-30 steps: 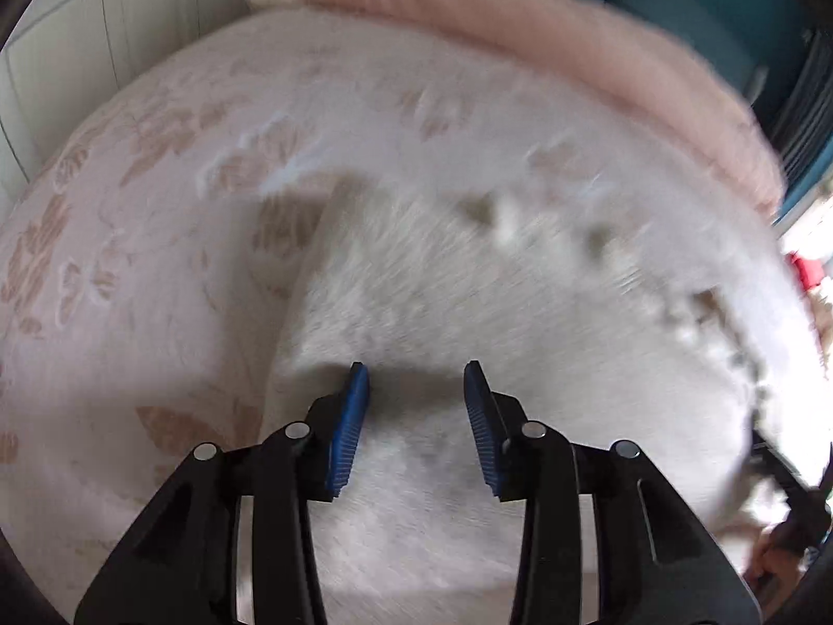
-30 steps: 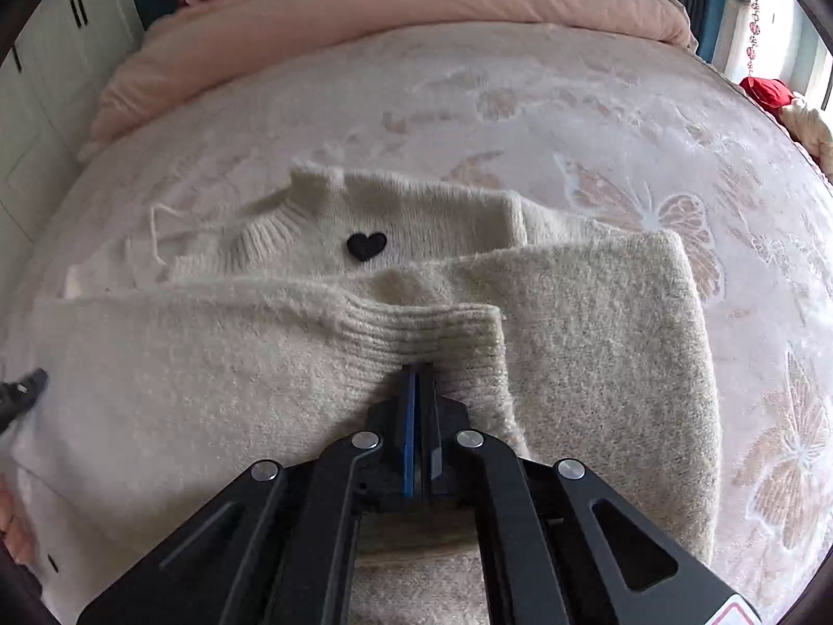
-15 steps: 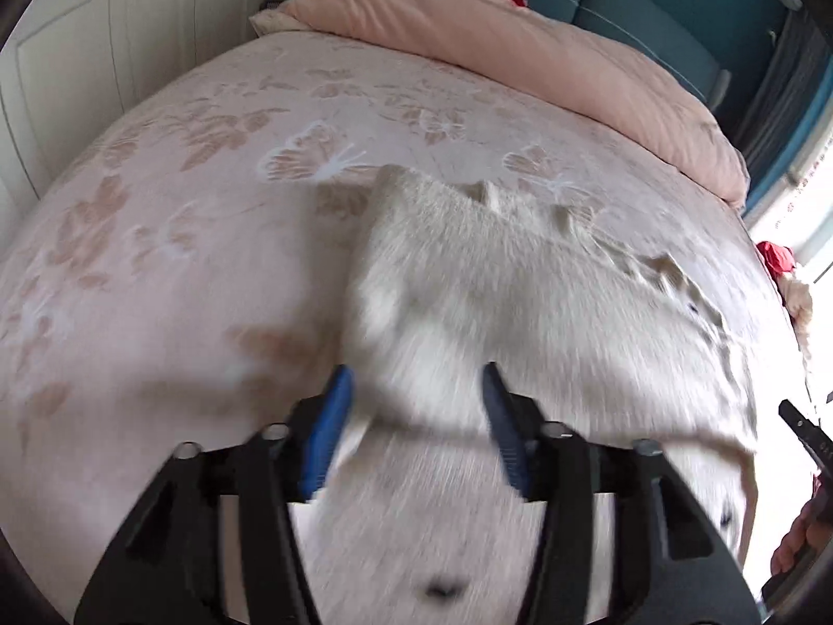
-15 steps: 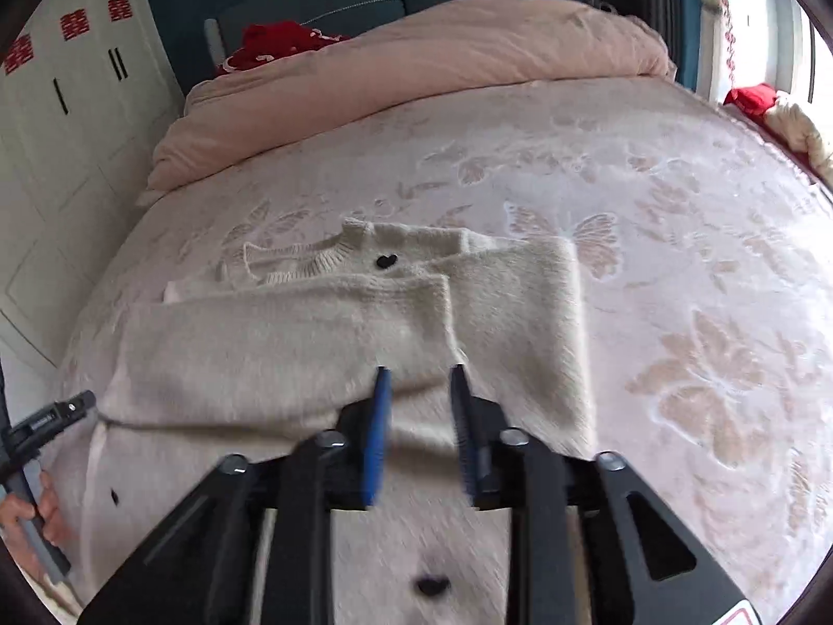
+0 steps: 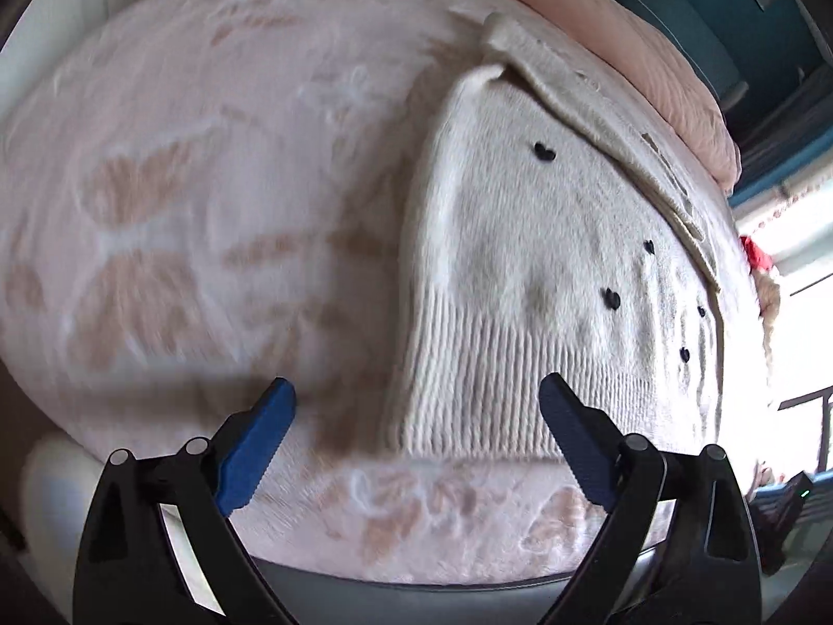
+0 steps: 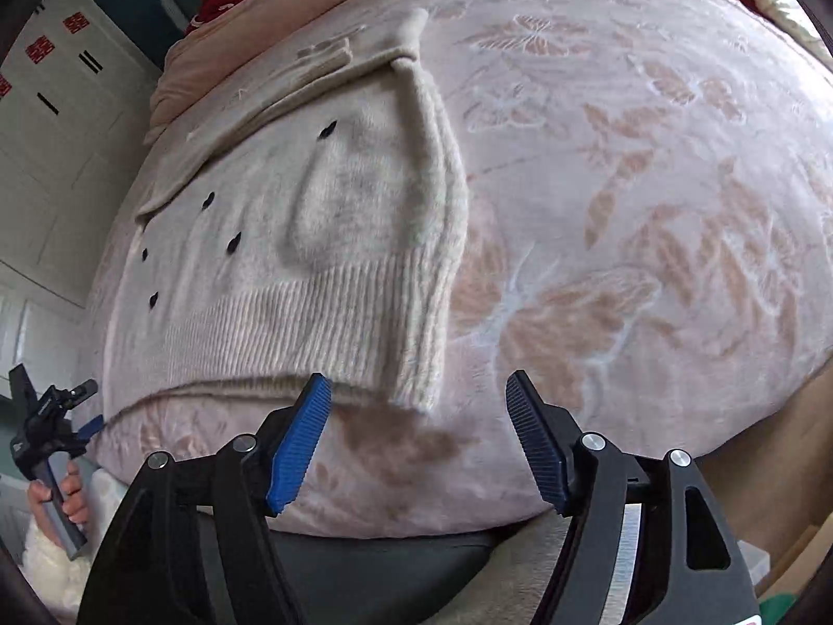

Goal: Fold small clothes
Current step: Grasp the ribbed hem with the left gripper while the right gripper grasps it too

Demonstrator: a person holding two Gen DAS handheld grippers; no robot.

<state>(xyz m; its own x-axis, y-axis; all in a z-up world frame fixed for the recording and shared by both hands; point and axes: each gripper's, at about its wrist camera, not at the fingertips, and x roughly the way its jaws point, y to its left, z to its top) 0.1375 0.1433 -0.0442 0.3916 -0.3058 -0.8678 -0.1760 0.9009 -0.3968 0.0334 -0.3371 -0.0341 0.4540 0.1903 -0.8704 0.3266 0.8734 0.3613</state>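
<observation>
Blue-padded grippers (image 5: 416,401) (image 6: 419,396) wide open, empty

Left claw (image 5: 416,390): jaws spread wide, blue pads (image 5: 257,440) apart, nothing between them, hovering just off the near edge of the bed (image 5: 442,536). Right claw (image 6: 419,390): likewise wide open and empty, off that same edge. Left hand (image 6: 57,495) wrapped around its handle, beside the bed's corner.
</observation>
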